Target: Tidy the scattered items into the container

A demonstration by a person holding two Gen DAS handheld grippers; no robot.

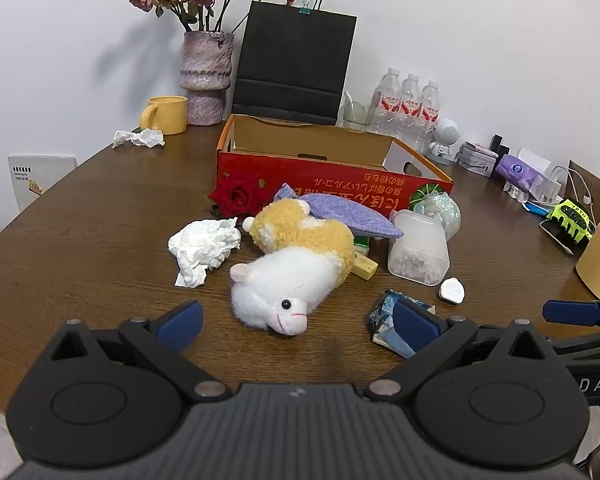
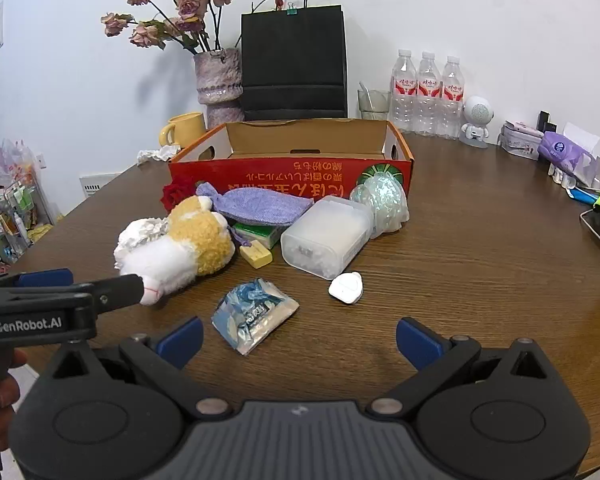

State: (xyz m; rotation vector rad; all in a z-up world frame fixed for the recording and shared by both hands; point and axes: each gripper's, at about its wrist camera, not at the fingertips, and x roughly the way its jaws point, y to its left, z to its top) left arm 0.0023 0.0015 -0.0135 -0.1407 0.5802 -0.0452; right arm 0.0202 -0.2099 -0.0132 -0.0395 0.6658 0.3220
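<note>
Box: the red cardboard box (image 2: 292,178) stands open-topped at the middle of the brown table (image 2: 480,240), plain brown inside, orange print upside down on its near wall.
Plush: a white-and-tan plush alpaca (image 1: 290,268) lies on its side at 6 o'clock from the box, head nearest the grippers.
Around the plush: a crumpled white tissue (image 1: 204,246) at its 9 o'clock, a red rose (image 1: 238,198) at 11, a lilac fabric pouch (image 1: 340,212) at 1, a yellow block (image 1: 365,266) touching its 3 o'clock side.
Further right: a frosted plastic tub (image 2: 326,236) lies tipped over, a white plug-like piece (image 2: 346,287) just beside it, a blue-and-white crumpled wrapper (image 2: 254,314) nearest the right gripper.
Left gripper: the left gripper (image 1: 298,326) hangs over the table with blue pads wide apart, nothing between them.
Right gripper: the right gripper (image 2: 298,342) is likewise spread wide and empty.
Only in right view: a green packet (image 2: 256,234) under the pouch, and a shelf of clutter (image 2: 8,216) past the table's left edge.
Only in left view: the plush's face, its black eye and pink mouth.
</note>
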